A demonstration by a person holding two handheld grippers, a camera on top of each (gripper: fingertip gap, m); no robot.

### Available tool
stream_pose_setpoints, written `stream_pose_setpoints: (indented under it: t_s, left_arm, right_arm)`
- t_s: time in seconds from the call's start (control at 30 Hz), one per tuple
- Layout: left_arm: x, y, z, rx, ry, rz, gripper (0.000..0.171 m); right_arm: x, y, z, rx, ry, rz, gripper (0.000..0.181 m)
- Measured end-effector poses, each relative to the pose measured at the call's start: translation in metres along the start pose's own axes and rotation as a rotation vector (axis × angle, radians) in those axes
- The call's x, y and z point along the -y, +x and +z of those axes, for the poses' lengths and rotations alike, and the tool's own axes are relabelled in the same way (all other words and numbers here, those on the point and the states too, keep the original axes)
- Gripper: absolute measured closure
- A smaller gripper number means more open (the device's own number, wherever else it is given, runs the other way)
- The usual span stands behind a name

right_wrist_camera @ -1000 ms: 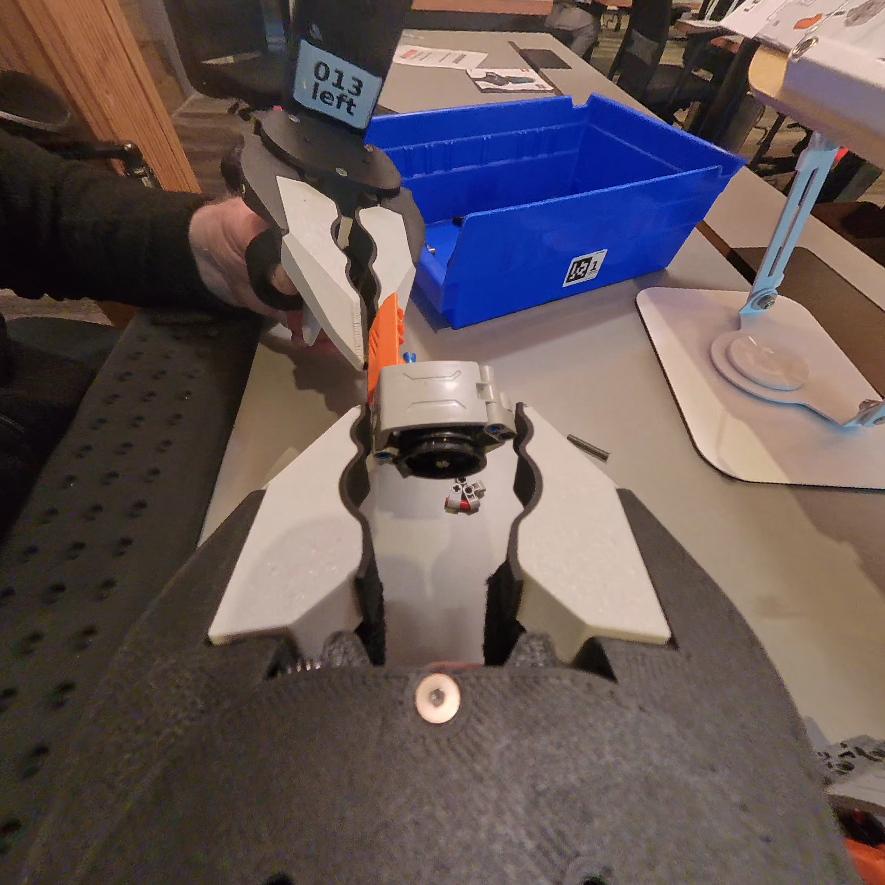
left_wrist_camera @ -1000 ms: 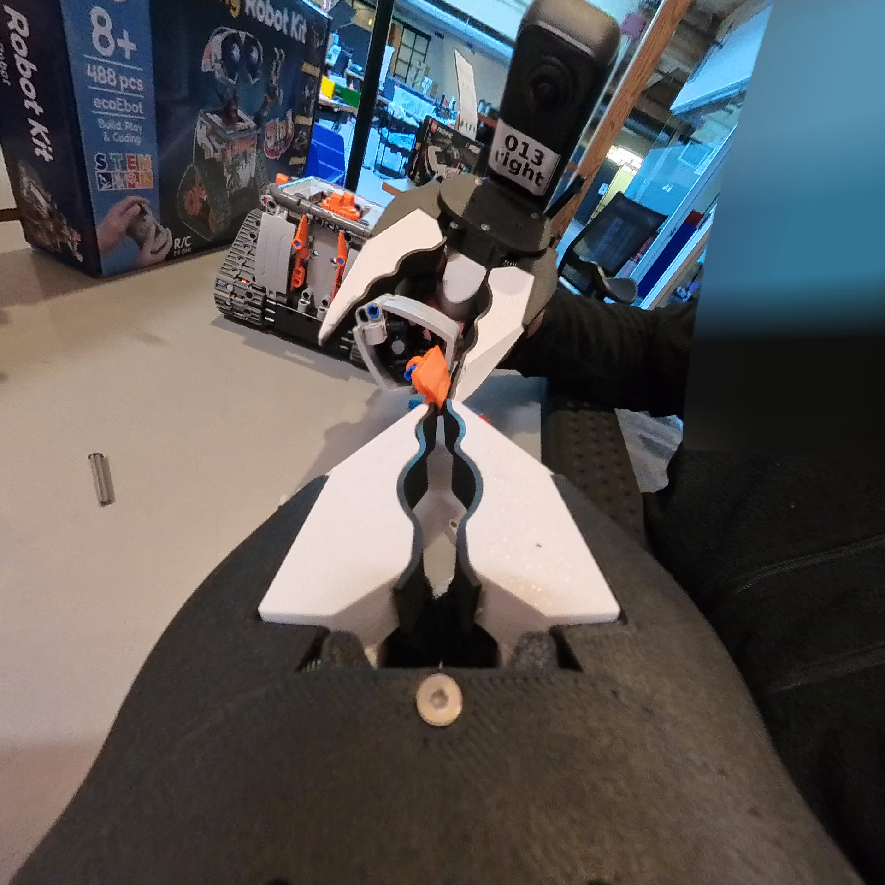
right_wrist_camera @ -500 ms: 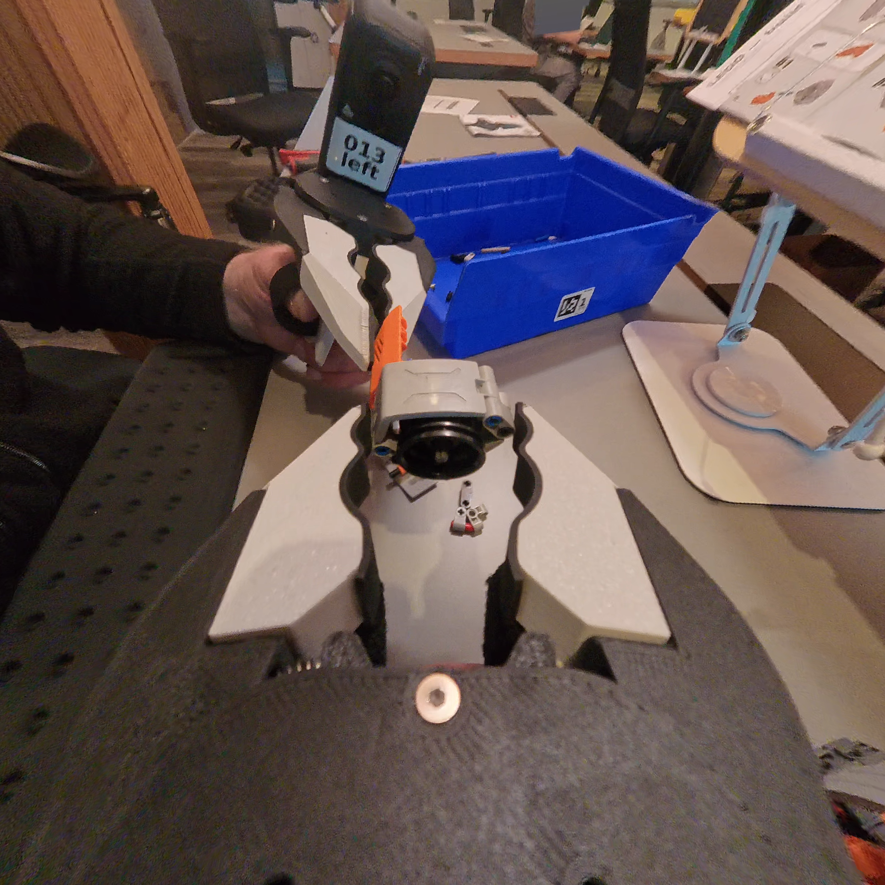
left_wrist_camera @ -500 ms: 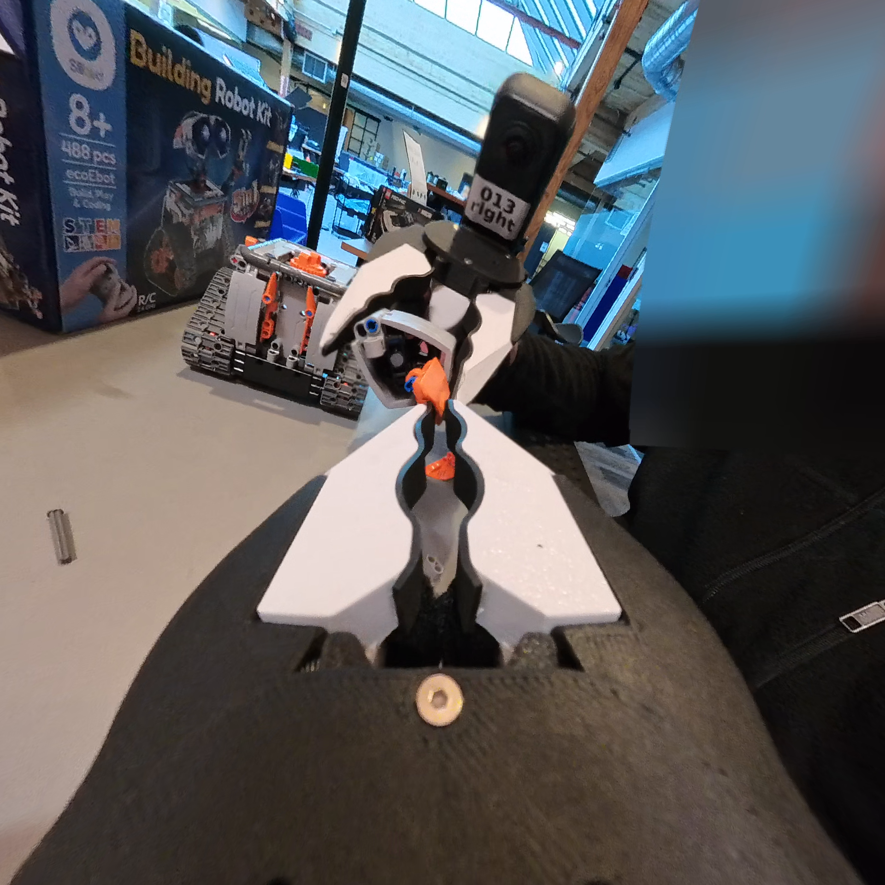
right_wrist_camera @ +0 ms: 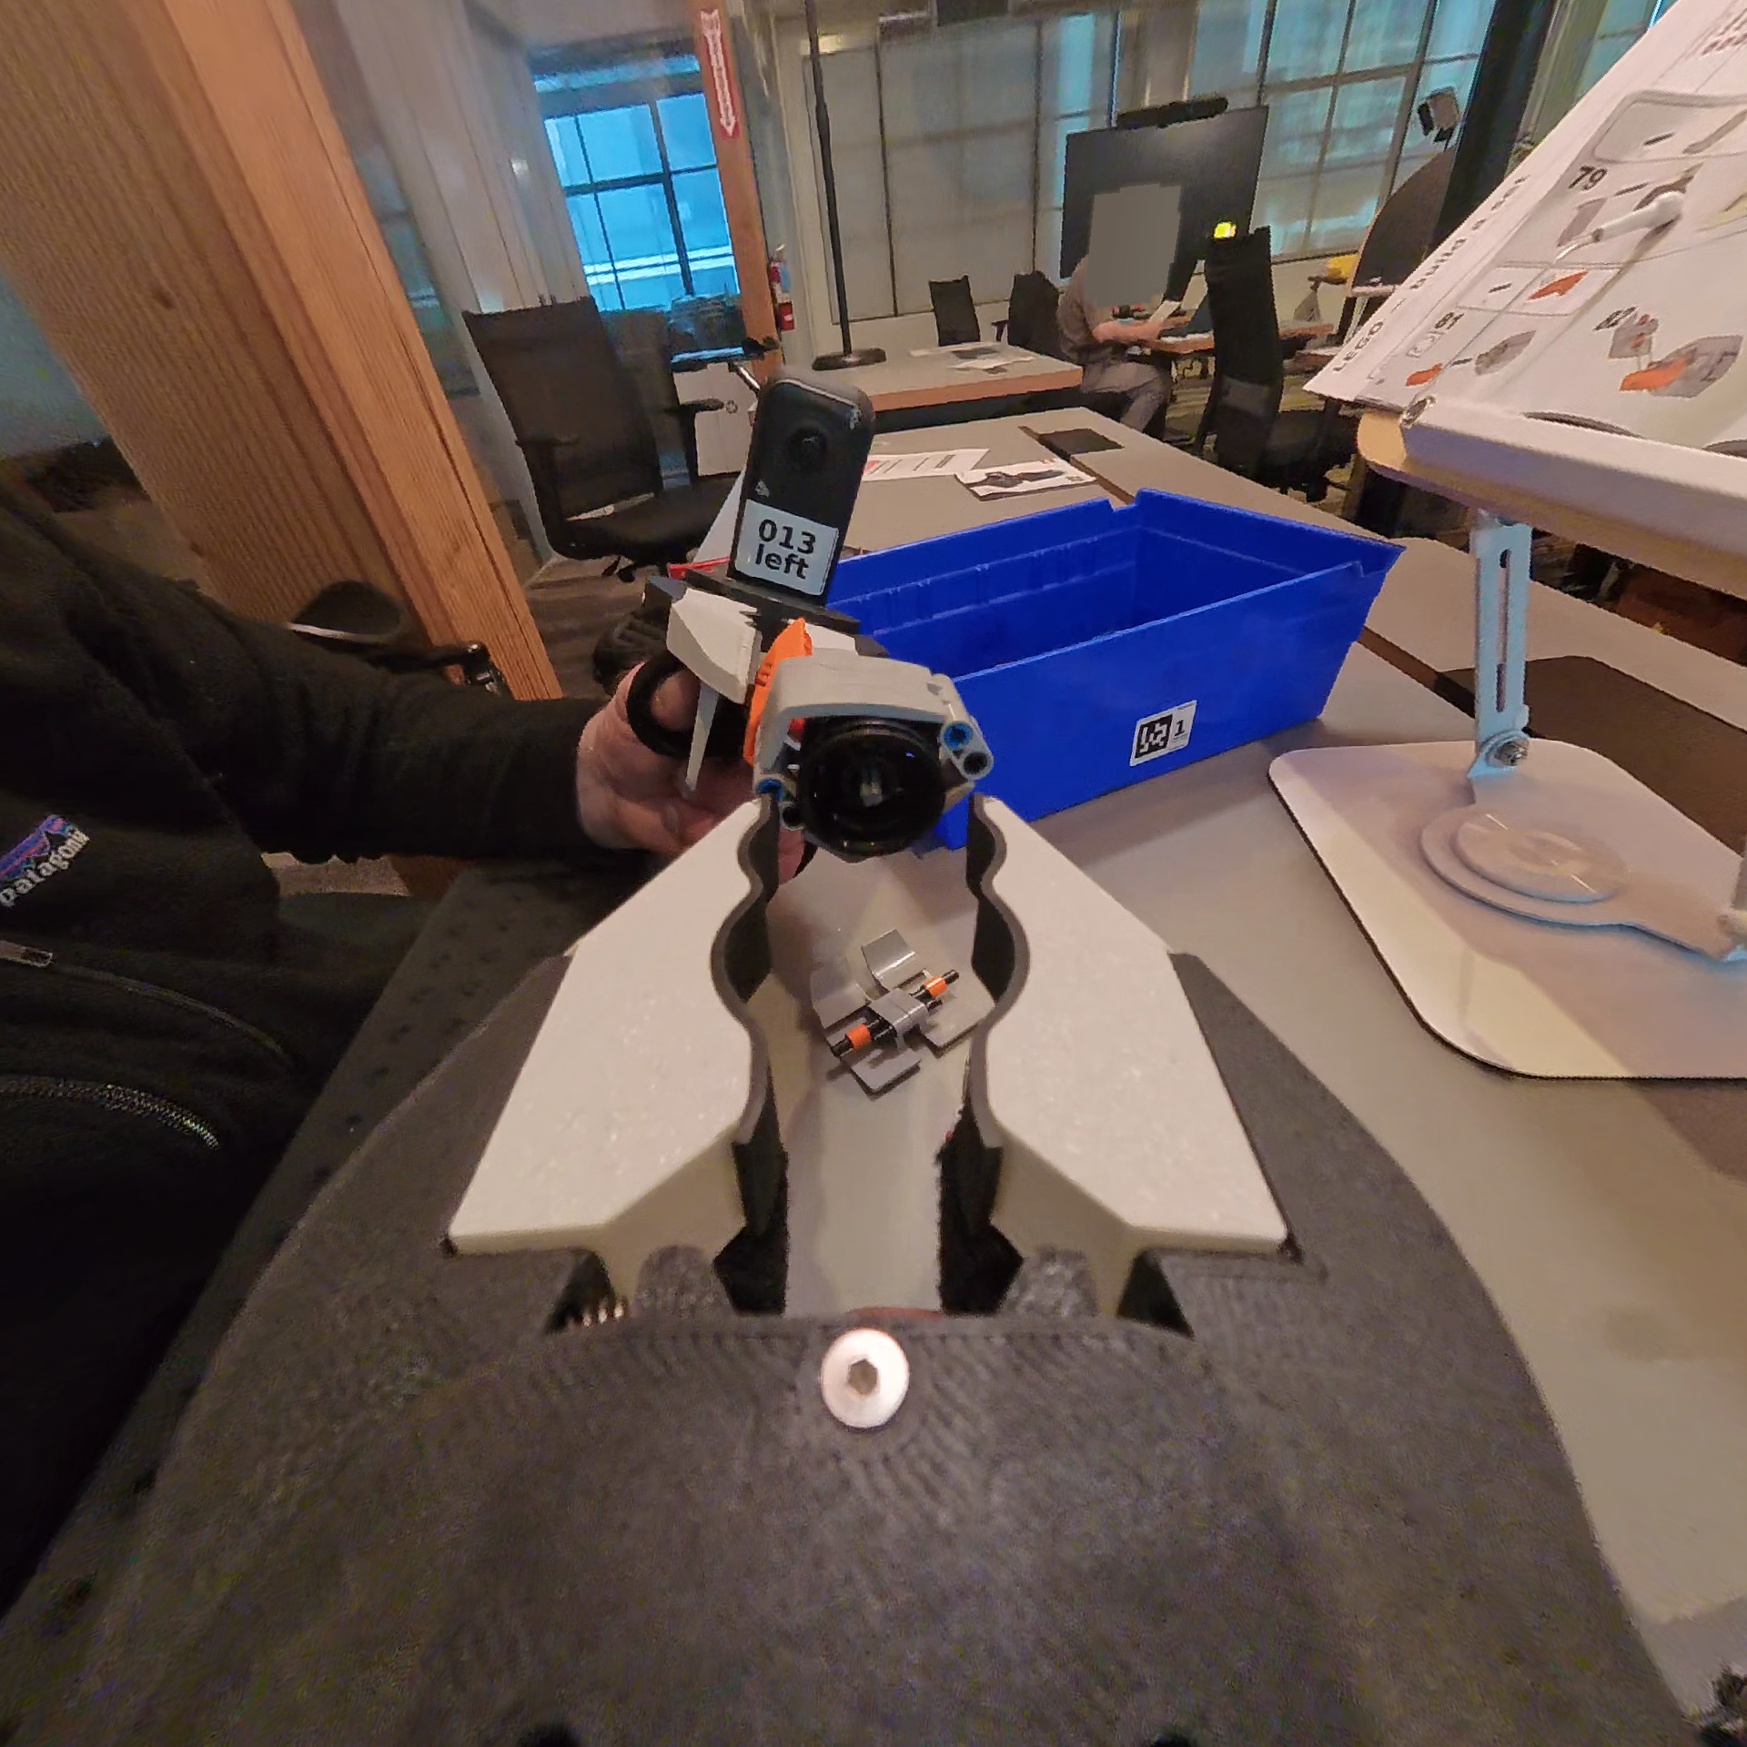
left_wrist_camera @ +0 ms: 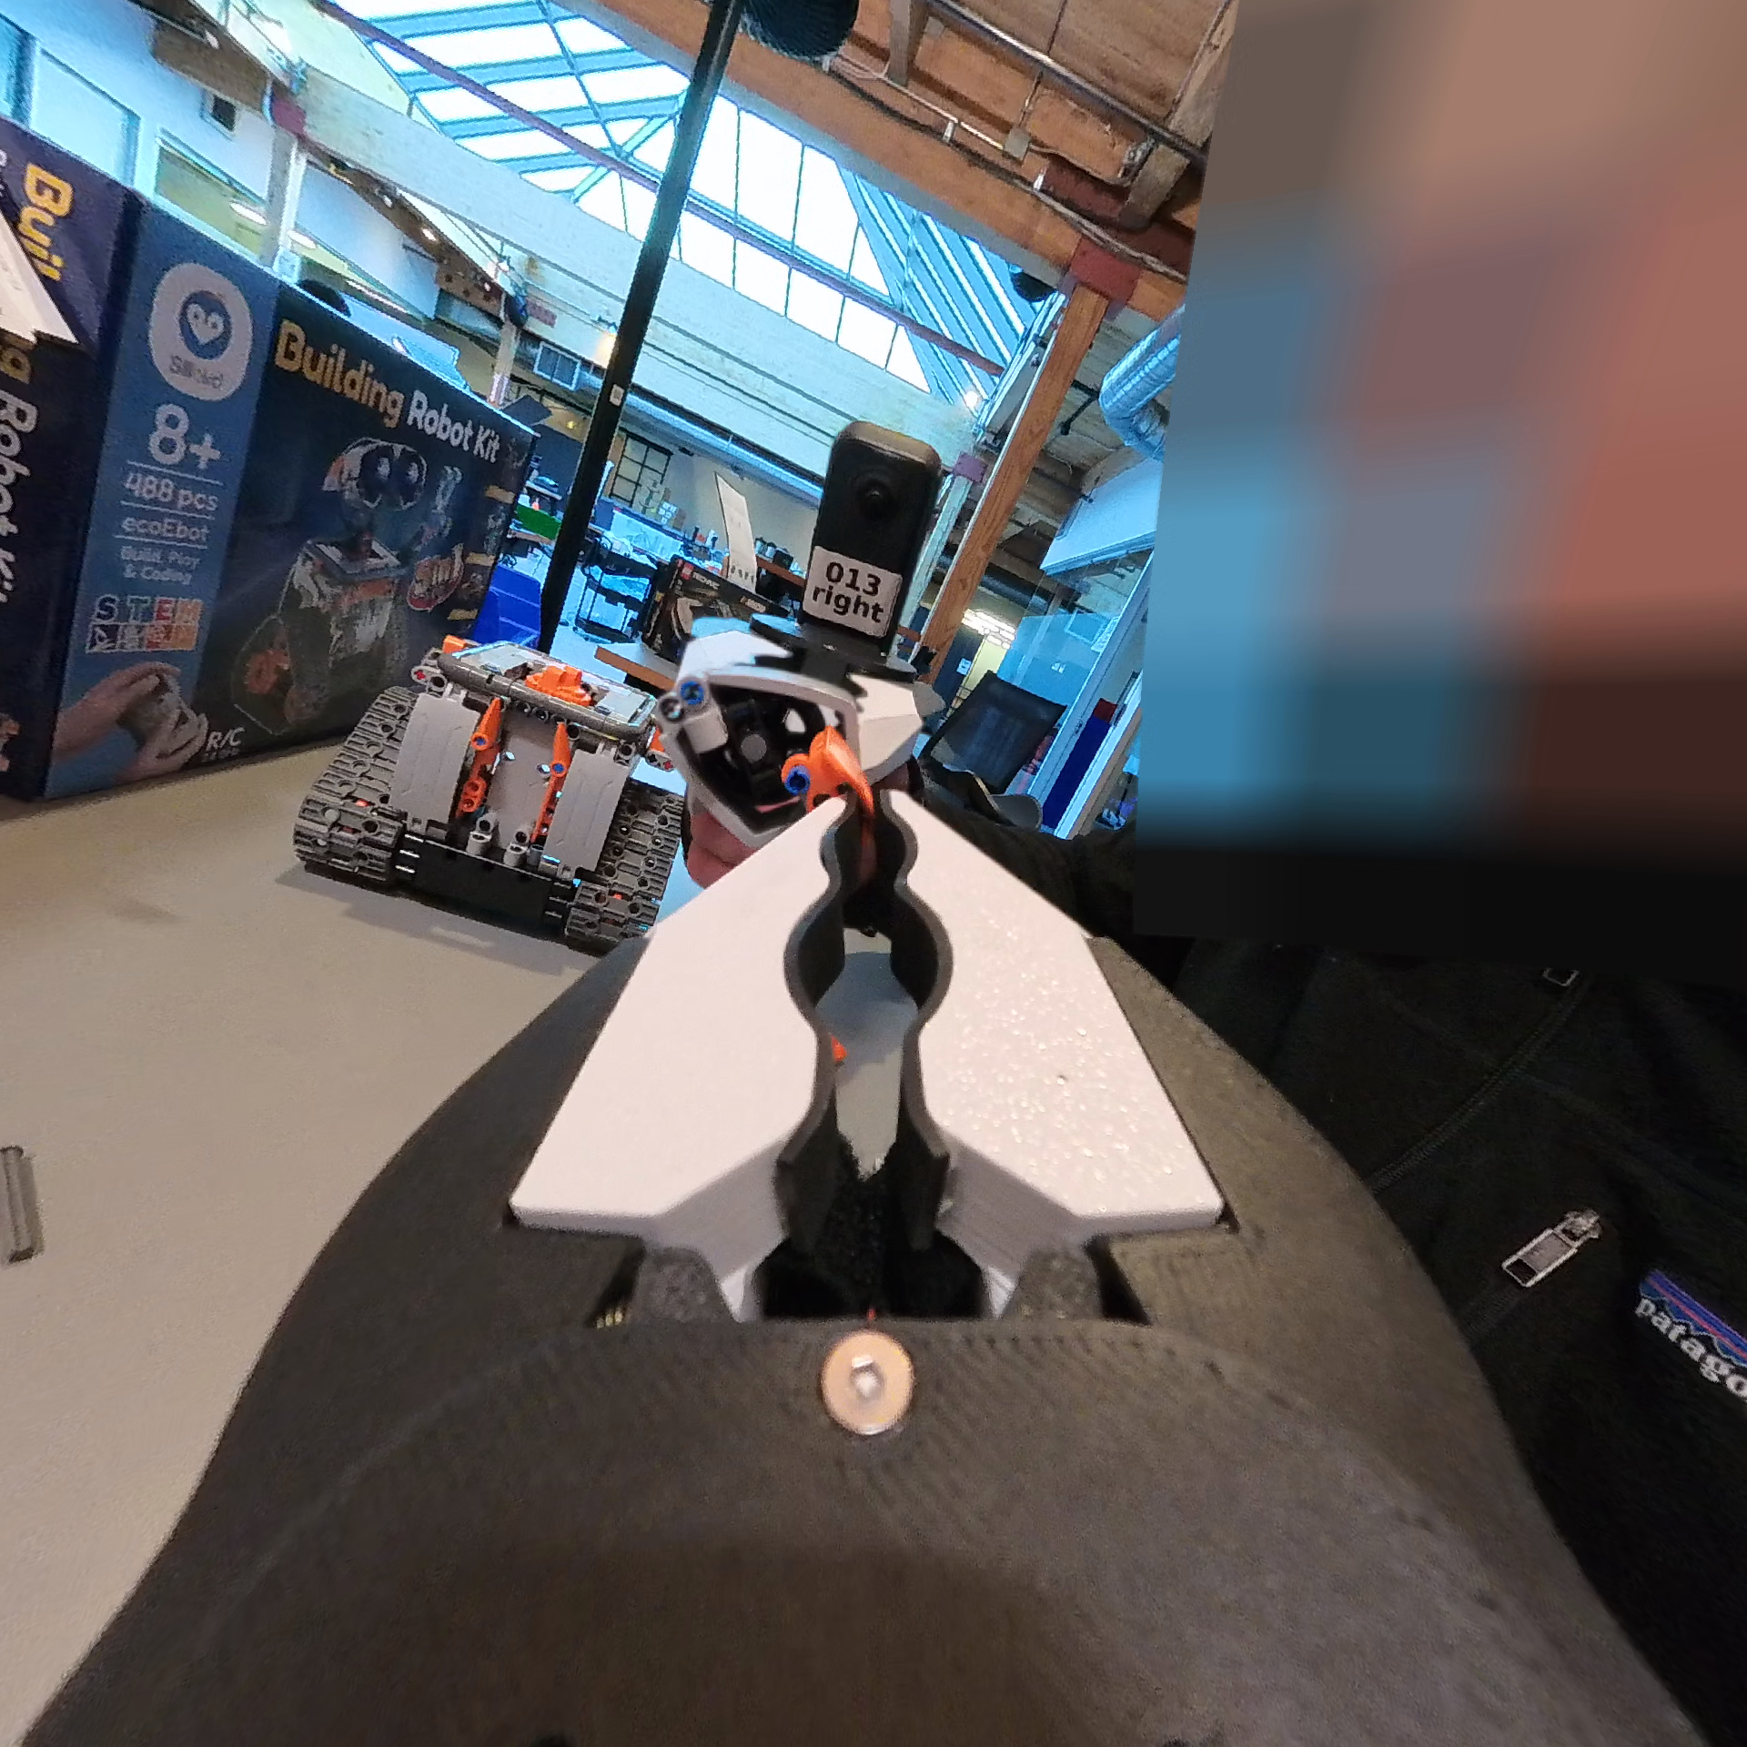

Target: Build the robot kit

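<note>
My right gripper is shut on a grey motor block with a black round face and holds it above the table. My left gripper is shut on a small orange piece, held against the side of that block. In the right wrist view the orange piece sits at the block's left edge, with the left gripper and a hand behind it. In the left wrist view the right gripper faces me.
A small grey assembly with black and orange pins lies on the table under the right gripper. A blue bin stands behind it and a white booklet stand is to the right. A tracked model, a kit box and a metal pin lie left. One gripper's finger ends stand about 5 cm off the other's. Both grippers' tips are roughly 20 cm from the metal pin.
Both grippers have risen from the table and tilted up, keeping the orange piece against the motor block. The small grey assembly now shows on the table below.
</note>
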State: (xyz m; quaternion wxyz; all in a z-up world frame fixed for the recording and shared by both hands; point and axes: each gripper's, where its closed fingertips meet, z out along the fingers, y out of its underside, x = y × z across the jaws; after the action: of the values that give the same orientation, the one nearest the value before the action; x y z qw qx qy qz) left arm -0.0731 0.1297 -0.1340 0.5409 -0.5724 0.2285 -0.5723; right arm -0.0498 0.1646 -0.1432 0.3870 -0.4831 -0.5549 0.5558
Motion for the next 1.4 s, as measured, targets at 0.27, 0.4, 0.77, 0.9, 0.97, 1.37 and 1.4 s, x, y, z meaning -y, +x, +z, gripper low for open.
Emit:
stream_pose_setpoints:
  t_s: [0.27, 0.4, 0.77, 0.9, 0.97, 1.37, 1.4]
  left_arm:
    - [-0.002, 0.004, 0.002, -0.025, -0.013, 0.014, 0.171]
    - [-0.003, 0.009, 0.003, -0.052, -0.026, 0.018, 0.171]
    - [-0.011, 0.02, 0.008, -0.11, -0.083, 0.027, 0.171]
    - [-0.008, 0.016, 0.008, -0.064, -0.072, 0.062, 0.171]
    - [-0.007, 0.017, 0.008, -0.055, -0.073, 0.081, 0.171]
    - [-0.007, 0.019, 0.009, -0.005, -0.09, 0.176, 0.171]
    - [-0.007, 0.019, 0.009, 0.002, -0.089, 0.183, 0.171]
  right_arm:
    - [0.005, -0.006, -0.002, 0.065, 0.048, 0.064, 0.154]
    - [0.006, -0.011, -0.004, 0.089, 0.031, 0.043, 0.154]
    - [0.002, -0.022, -0.01, 0.176, -0.027, -0.031, 0.155]
    - [0.006, -0.018, -0.01, 0.141, 0.002, -0.029, 0.154]
    - [0.008, -0.018, -0.01, 0.14, 0.022, -0.028, 0.151]
    - [0.002, -0.022, 0.005, 0.128, -0.003, 0.013, 0.134]
    - [0.001, -0.022, 0.005, 0.123, -0.006, 0.012, 0.135]
